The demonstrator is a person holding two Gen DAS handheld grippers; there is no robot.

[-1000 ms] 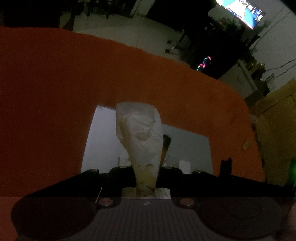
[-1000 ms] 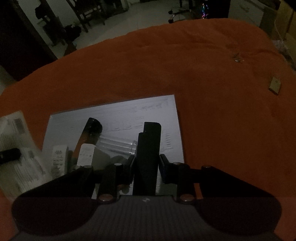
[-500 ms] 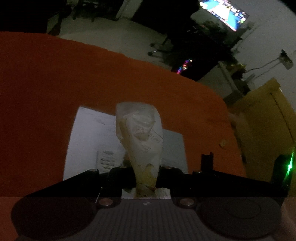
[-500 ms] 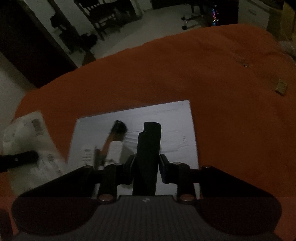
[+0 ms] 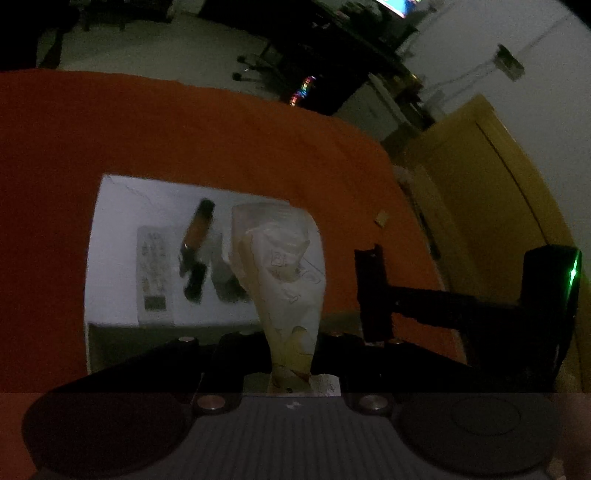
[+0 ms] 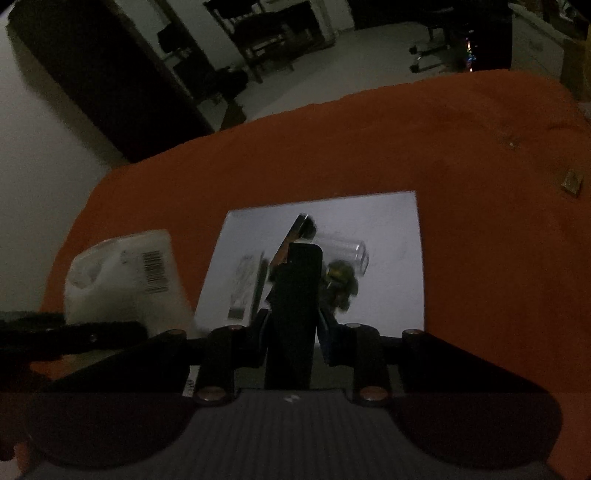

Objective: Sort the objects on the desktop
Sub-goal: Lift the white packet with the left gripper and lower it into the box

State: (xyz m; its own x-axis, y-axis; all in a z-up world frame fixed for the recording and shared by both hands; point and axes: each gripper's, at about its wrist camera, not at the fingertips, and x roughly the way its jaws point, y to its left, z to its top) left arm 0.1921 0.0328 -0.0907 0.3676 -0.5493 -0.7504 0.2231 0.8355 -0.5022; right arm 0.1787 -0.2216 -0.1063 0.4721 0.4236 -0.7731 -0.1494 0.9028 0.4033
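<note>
Pinching crumpled plastic packet (image 5: 284, 280): left gripper (image 5: 291, 354) fingers closed; right gripper (image 6: 295, 325) fingers clamped on black bar (image 6: 297, 295).

Dim home room, television (image 5: 393, 4), office chair (image 6: 430, 51)

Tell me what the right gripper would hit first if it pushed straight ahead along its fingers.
Probably the small items on the white sheet: the dark clump or clear tube beyond the black object it holds. Depth is unclear.
</note>
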